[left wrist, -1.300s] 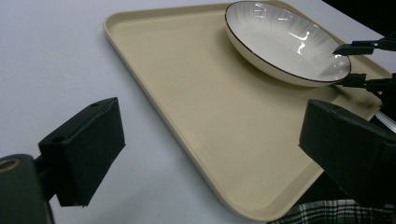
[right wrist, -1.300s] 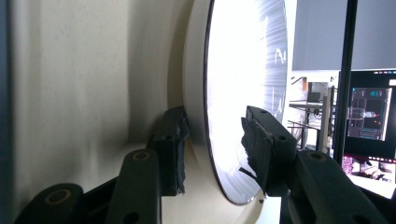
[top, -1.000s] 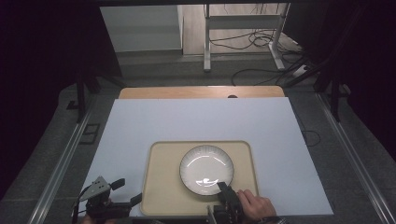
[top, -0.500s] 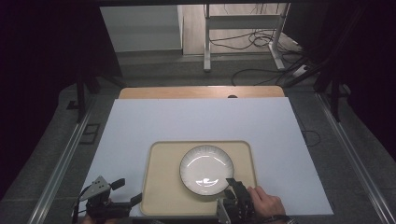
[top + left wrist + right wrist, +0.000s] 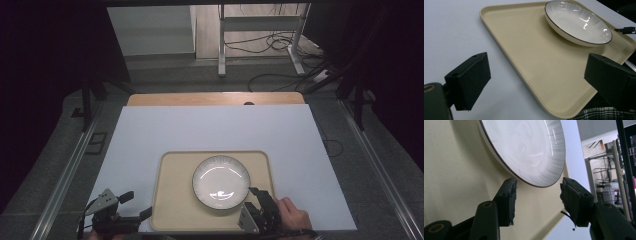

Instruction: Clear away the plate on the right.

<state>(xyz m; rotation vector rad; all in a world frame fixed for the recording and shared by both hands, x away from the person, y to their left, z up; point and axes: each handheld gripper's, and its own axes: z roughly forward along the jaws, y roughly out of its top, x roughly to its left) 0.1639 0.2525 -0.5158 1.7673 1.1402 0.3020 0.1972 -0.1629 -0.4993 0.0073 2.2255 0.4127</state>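
Note:
A white ribbed plate (image 5: 221,181) with a dark rim sits on a beige tray (image 5: 175,200) near the table's front edge. My right gripper (image 5: 251,196) is open at the plate's near right rim, held by a hand (image 5: 290,216). In the right gripper view the plate (image 5: 524,145) has its rim edge just ahead of the gap of the right gripper (image 5: 537,195), apart from both pads. My left gripper (image 5: 136,205) is open beside the tray's front left corner. In the left gripper view the left gripper (image 5: 539,77) spans the tray (image 5: 524,50), with the plate (image 5: 579,22) beyond.
A white sheet (image 5: 210,130) covers the table, with a wooden strip (image 5: 215,98) at the back. Metal rails (image 5: 65,175) run along both sides. Floor cables (image 5: 270,45) and a desk frame (image 5: 222,40) lie beyond. A plaid sleeve (image 5: 604,113) shows near the tray's corner.
My right gripper has slid to the right along the plate's near rim. The left gripper, plate and tray have not moved.

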